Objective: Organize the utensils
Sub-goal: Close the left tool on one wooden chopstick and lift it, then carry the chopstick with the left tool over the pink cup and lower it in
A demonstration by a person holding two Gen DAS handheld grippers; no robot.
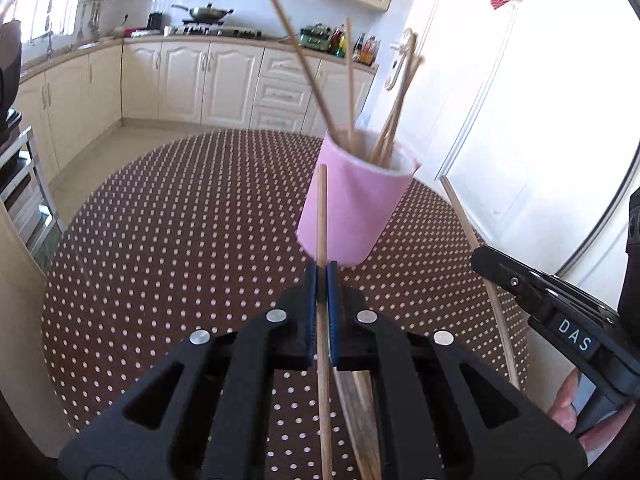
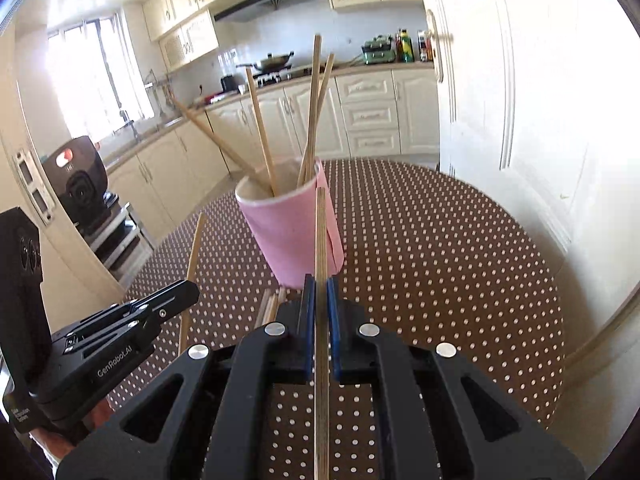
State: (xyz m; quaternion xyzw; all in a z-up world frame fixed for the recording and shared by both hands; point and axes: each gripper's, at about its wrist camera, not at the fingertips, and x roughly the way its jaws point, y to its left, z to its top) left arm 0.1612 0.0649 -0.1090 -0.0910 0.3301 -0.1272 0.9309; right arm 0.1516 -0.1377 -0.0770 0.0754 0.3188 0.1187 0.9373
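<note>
Nearest, left gripper [image 1: 321,276] and right gripper [image 2: 320,286] each pinching one wooden chopstick [image 1: 322,216] [image 2: 320,232] between blue pads, pointing toward pink cup [image 1: 352,208] holding more chopsticks [image 1: 352,92], standing beyond on dotted brown table [image 1: 180,220], kitchen cabinets [image 1: 192,76] behind.

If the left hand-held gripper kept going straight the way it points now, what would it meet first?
Most likely the pink cup. The left hand-held gripper is shut on a chopstick whose tip lines up with the cup's side wall, below the rim. It would probably hit the wall first, though depth is hard to judge.
</note>
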